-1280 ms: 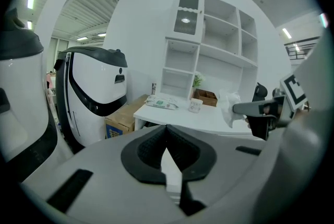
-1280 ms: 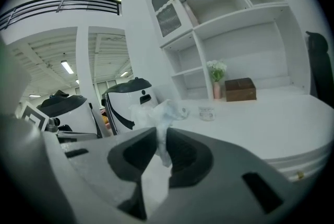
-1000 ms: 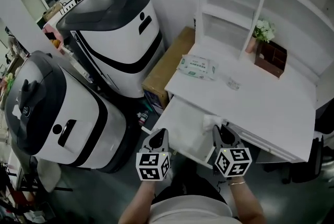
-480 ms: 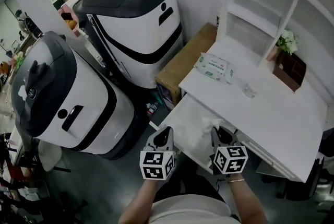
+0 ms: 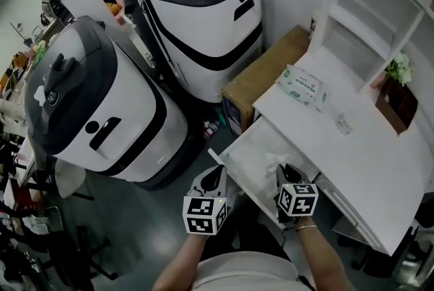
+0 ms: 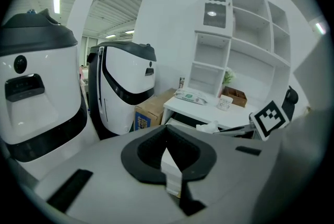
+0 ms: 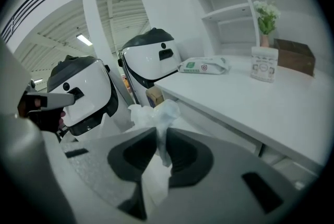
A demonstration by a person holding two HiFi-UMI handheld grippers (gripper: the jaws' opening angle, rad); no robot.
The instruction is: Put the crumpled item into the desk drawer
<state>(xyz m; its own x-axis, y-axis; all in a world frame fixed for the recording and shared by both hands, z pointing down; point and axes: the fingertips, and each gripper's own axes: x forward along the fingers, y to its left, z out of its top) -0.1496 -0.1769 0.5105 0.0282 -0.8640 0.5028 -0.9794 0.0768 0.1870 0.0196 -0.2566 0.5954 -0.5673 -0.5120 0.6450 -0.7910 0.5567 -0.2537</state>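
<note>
A crumpled white tissue (image 5: 274, 162) sticks up out of my right gripper (image 5: 285, 173), whose jaws are shut on it. It hangs just above the open white desk drawer (image 5: 249, 147), near the drawer's right side. In the right gripper view the tissue (image 7: 155, 111) bunches out past the dark pads of that gripper (image 7: 159, 140). My left gripper (image 5: 213, 175) is at the drawer's front left corner, shut with nothing in it. The left gripper view has its closed jaws (image 6: 168, 151) low in the picture, with the tissue (image 6: 209, 127) and the drawer beyond them.
Two large white-and-black machines (image 5: 203, 18) (image 5: 95, 106) stand left of the desk (image 5: 366, 154). A cardboard box (image 5: 268, 69) sits between them and the desk. On the desktop lie a wipes pack (image 5: 303, 86), a small glass (image 5: 343, 124), a brown box (image 5: 397, 103) and a plant (image 5: 400, 69).
The head view has swung left, so the desk sits further right in the picture. Both grippers stay by the drawer front, and the right one still holds the tissue.
</note>
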